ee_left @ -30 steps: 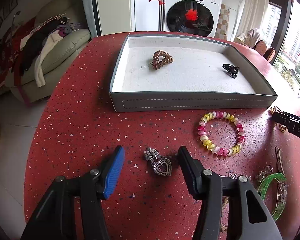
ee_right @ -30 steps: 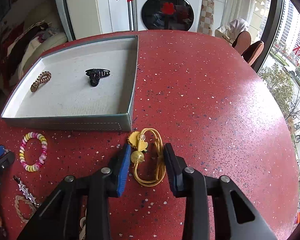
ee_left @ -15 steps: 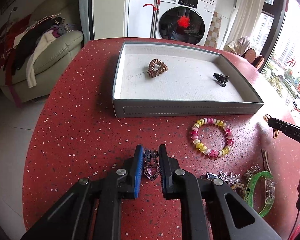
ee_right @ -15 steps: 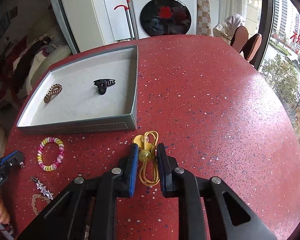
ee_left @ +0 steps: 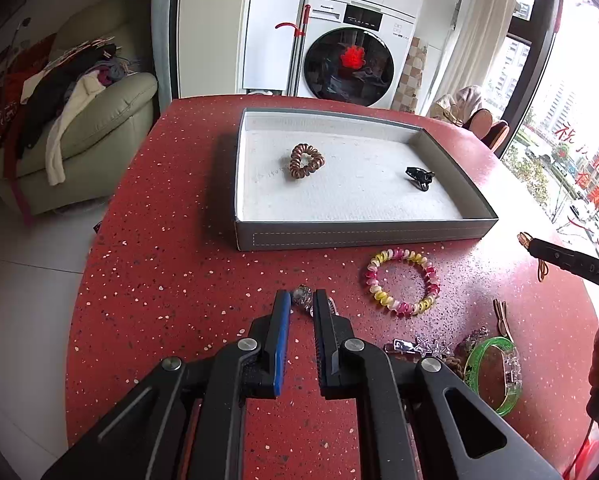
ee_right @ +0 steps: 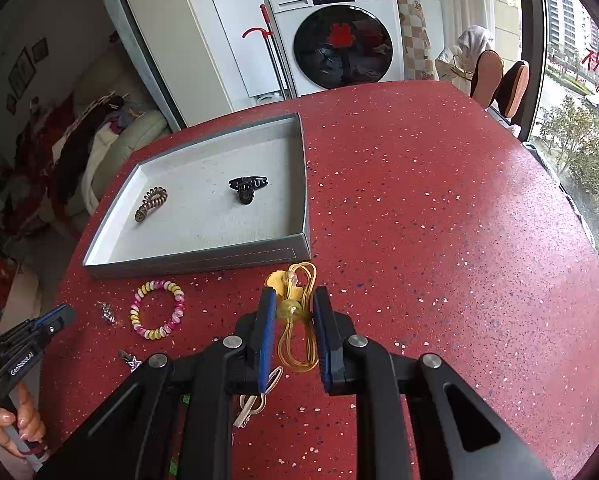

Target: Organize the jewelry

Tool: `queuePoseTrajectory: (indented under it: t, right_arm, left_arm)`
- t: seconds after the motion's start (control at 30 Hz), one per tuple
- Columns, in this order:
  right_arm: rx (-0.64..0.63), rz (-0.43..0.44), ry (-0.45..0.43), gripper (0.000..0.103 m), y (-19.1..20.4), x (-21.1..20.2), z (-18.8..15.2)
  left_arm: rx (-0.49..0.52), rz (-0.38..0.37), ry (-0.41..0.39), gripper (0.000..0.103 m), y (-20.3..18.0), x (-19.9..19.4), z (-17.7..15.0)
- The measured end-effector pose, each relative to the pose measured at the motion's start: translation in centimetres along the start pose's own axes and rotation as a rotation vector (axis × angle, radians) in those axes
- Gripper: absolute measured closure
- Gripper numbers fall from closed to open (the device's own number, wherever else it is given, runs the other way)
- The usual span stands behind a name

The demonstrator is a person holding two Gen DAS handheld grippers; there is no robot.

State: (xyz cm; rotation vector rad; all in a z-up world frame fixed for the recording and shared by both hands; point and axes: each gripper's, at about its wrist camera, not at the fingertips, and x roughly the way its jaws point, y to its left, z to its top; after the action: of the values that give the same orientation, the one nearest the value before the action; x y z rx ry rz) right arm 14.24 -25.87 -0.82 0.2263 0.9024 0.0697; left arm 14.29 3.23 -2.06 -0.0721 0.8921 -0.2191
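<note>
My left gripper (ee_left: 299, 300) is shut on a silver heart clip (ee_left: 304, 295) and holds it above the red table. My right gripper (ee_right: 293, 300) is shut on a yellow hair tie (ee_right: 297, 320) with beads, lifted off the table. The grey tray (ee_left: 363, 234) holds a brown spiral tie (ee_left: 306, 161) and a black claw clip (ee_left: 419, 176). The tray also shows in the right wrist view (ee_right: 203, 262). A pink and yellow bead bracelet (ee_left: 402, 280) lies in front of the tray.
A star clip (ee_left: 417, 346), a green bangle (ee_left: 495, 372) and a thin brown clip (ee_left: 501, 316) lie at the right of the red table (ee_left: 159, 280). A beige clip (ee_right: 255, 400) lies under my right gripper. A sofa and a washing machine stand beyond the table.
Both grippers closed on their items and rose away from the table. The heart clip and the yellow tie came up with them.
</note>
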Motion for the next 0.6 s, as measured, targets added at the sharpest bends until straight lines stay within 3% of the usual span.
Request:
queuePoseTrajectory:
  t: [0.13,0.17,0.2,0.23,0.3,0.47,0.57,0.6]
  right_arm:
    - [0.006,0.022,-0.002,0.083,0.3,-0.4,-0.6]
    - [0.007,0.028,-0.004,0.083,0.3,-0.6,-0.7]
    - [0.008,0.033,-0.006,0.083,0.4,-0.8,-0.9]
    - [0.008,0.038,-0.008,0.083,0.4,-1.0,-1.1]
    - [0.008,0.046,-0.011,0.083,0.5,-1.4,-1.4]
    - [0.018,0.071,-0.018,0.082,0.6,-2.0,-2.1]
    - [0.016,0.074,-0.019,0.083,0.7,-2.3,-2.6]
    - [0.017,0.077,-0.018,0.083,0.7,-2.3,-2.7]
  left_arm:
    - [-0.014,0.064,0.007,0.071,0.0,0.2,-0.2]
    - [-0.026,0.063,0.025,0.049,0.0,0.6,-0.2]
    - [-0.039,0.061,0.036,0.005,0.2,0.9,-0.2]
    - [-0.055,0.074,0.020,0.000,0.3,0.9,-0.3]
    - [-0.044,0.109,-0.015,0.000,0.1,0.6,-0.3]
    - [-0.009,0.177,0.016,0.000,-0.6,2.5,0.1]
    - [-0.022,0.178,0.053,0.000,-0.8,4.0,0.2]
    - [-0.017,0.179,0.069,0.005,-1.0,4.4,0.2]
